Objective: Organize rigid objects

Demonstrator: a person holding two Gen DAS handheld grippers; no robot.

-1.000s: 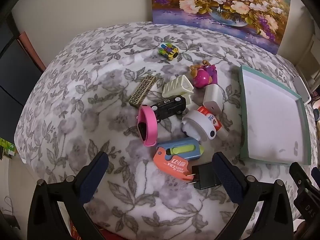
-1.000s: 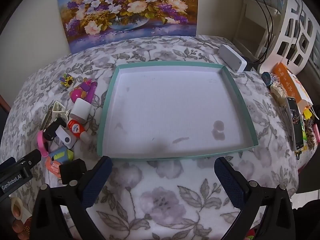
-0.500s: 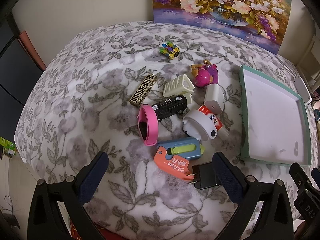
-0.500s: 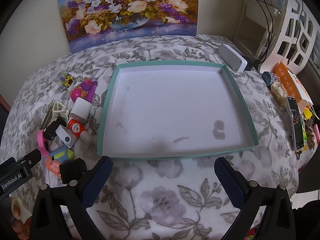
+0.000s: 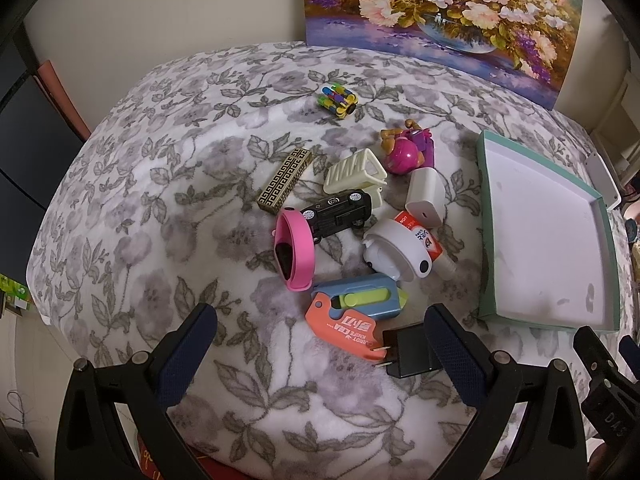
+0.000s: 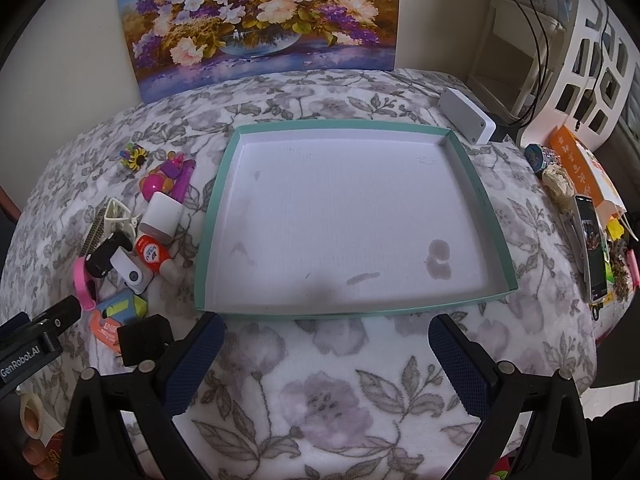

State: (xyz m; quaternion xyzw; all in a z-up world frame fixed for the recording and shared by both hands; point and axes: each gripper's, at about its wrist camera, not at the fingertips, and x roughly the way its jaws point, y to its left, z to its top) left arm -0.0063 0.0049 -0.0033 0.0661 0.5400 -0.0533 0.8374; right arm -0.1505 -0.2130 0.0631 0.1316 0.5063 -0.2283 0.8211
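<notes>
In the left wrist view, the left gripper [image 5: 320, 332] has its two fingers wide apart and holds nothing; it hangs above a floral blanket [image 5: 160, 200]. A group of small objects lies in front of it. The black charger [image 5: 408, 350] is nearest, just beside the right finger, with its prongs pointing left toward the orange knife [image 5: 344, 330]. The blue cutter [image 5: 360, 298] lies behind, touching the orange knife, its long axis going left to right. The pink band [image 5: 294, 254] stands on its edge. The black toy car [image 5: 338, 212] lies with its long axis left to right, a little tilted. The patterned bar [image 5: 285, 186] runs diagonally, from near-left to far-right. The teal tray [image 5: 486, 220] is on the right, apart from the group.

In the right wrist view, the right gripper [image 6: 326, 348] also has its fingers spread wide, with nothing between them. The teal tray [image 6: 496, 216] lies just ahead with nothing in it. The objects are left of it.
</notes>
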